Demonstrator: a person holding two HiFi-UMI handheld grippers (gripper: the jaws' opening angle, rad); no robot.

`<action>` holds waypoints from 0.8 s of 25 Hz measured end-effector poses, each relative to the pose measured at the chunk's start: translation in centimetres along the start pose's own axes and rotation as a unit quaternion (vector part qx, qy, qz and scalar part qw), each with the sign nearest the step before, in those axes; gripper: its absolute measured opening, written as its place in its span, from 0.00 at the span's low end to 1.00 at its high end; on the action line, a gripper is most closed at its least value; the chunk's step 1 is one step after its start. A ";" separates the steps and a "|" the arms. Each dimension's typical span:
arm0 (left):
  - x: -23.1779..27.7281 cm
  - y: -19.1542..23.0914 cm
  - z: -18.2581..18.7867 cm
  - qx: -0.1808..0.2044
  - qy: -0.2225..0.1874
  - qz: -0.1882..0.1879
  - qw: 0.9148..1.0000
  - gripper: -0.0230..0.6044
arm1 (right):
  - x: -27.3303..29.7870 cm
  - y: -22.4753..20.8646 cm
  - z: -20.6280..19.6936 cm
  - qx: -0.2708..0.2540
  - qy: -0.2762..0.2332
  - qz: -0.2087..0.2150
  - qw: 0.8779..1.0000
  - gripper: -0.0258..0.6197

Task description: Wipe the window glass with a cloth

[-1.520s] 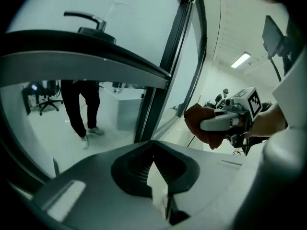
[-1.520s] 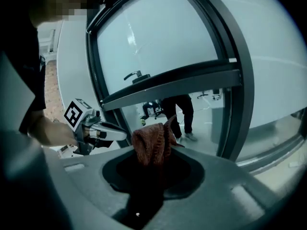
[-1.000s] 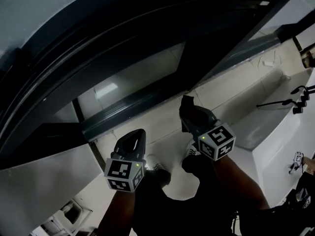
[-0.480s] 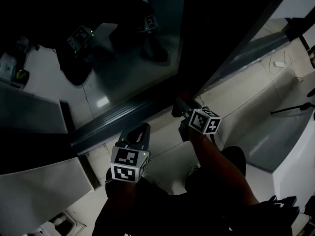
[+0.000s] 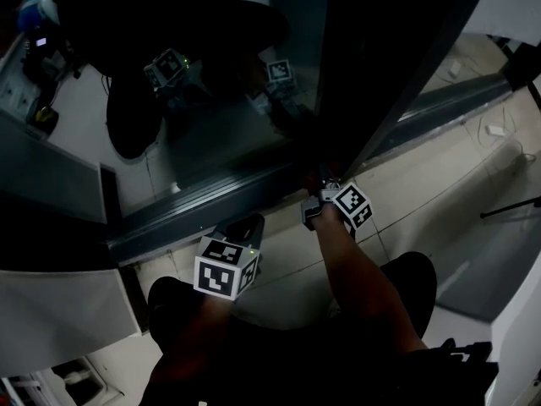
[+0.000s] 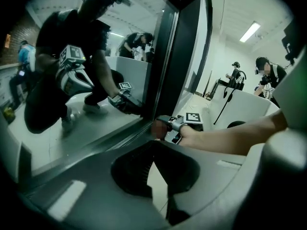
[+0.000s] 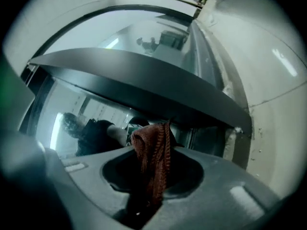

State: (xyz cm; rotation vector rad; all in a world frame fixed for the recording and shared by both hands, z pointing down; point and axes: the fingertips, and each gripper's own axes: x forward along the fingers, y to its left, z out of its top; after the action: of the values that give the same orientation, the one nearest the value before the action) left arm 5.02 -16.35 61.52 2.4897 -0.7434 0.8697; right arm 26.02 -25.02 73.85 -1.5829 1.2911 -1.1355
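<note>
The window glass (image 5: 211,117) fills the upper left of the head view and mirrors me and both grippers. My right gripper (image 5: 319,194) is shut on a red-brown knitted cloth (image 7: 153,159), which sticks up out of the jaws. It sits low at the glass's bottom right corner, beside the dark upright frame post (image 5: 380,83) and just above the grey bottom rail (image 5: 194,205). In the left gripper view, that right gripper (image 6: 167,128) and the cloth (image 6: 157,128) touch the corner. My left gripper (image 5: 243,229) hovers over the floor before the rail, shut with nothing in it.
Pale tiled floor (image 5: 423,184) runs along the window, with a thin cable (image 5: 499,129) lying on it. A white partition (image 5: 59,311) stands at the lower left. People (image 6: 266,75) and a stand (image 6: 225,99) are behind white panels in the background.
Both grippers have moved forward and down to the window's bottom rail. The right one, with the cloth, has reached the corner by the post. The head view has tilted onto the reflecting glass.
</note>
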 end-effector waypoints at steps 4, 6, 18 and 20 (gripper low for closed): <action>0.3 -0.1 -1.2 0.005 0.007 0.003 1.000 0.06 | 1.9 -2.1 -0.4 0.044 -0.018 0.001 0.999 0.16; -0.3 0.3 -1.5 -0.007 0.006 0.003 1.000 0.06 | 3.2 -2.3 -1.2 0.059 -0.017 -0.011 0.998 0.16; -1.4 0.6 -2.4 -0.019 0.005 0.023 1.000 0.06 | 5.3 -3.5 -1.4 0.086 -0.026 -0.023 0.996 0.16; -1.2 0.9 -2.7 -0.020 0.005 0.022 1.000 0.06 | 5.4 -3.2 -1.5 0.080 -0.024 -0.020 0.996 0.16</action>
State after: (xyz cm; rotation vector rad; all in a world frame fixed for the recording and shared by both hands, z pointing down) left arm 2.45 -15.22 62.90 2.4401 -0.8084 0.8738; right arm 25.90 -29.85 78.15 -1.5155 1.1135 -1.1878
